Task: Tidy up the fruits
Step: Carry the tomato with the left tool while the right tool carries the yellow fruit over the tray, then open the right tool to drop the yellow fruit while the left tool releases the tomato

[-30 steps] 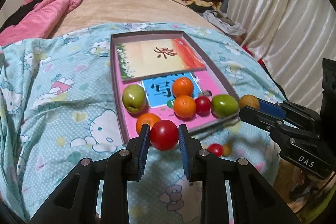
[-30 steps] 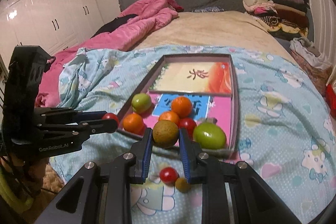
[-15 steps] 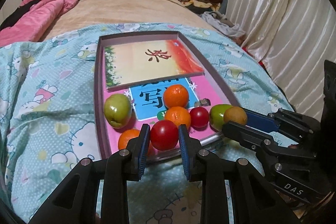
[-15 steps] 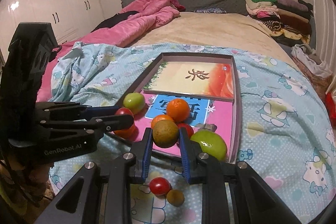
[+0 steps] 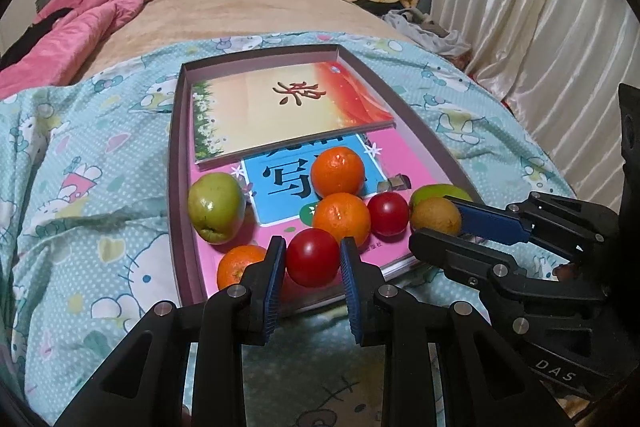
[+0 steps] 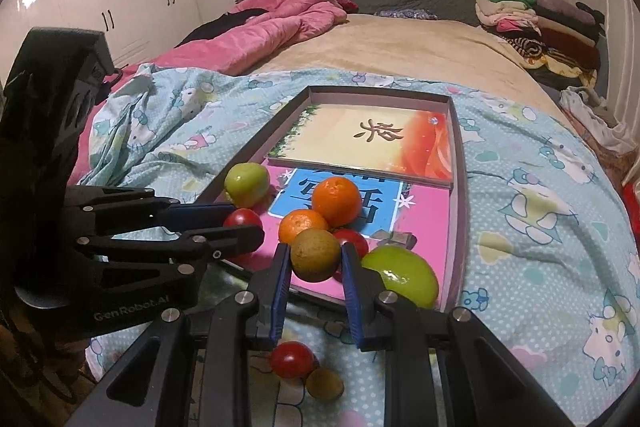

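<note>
My left gripper (image 5: 313,255) is shut on a red tomato (image 5: 313,262) and holds it over the near edge of the shallow box (image 5: 176,163). My right gripper (image 6: 314,261) is shut on a brown-green fruit (image 6: 315,260) over the box's near edge (image 6: 460,187); it also shows in the left wrist view (image 5: 436,215). Inside the box lie a green apple (image 5: 216,207), three oranges (image 5: 338,171), another red tomato (image 5: 388,213) and a green fruit (image 6: 402,275). A loose red tomato (image 6: 291,359) and a small brown fruit (image 6: 324,383) lie on the blanket below the right gripper.
The box holds a yellow-orange book (image 5: 288,107) at its far end and a pink-blue book (image 6: 424,223) under the fruits. It rests on a Hello Kitty blanket (image 5: 80,187). A pink quilt (image 6: 272,23), folded clothes (image 6: 532,23) and curtains (image 5: 540,27) surround the bed.
Both grippers have moved forward over the box's near edge, each still holding its fruit. The box and fruits appear closer and larger.
</note>
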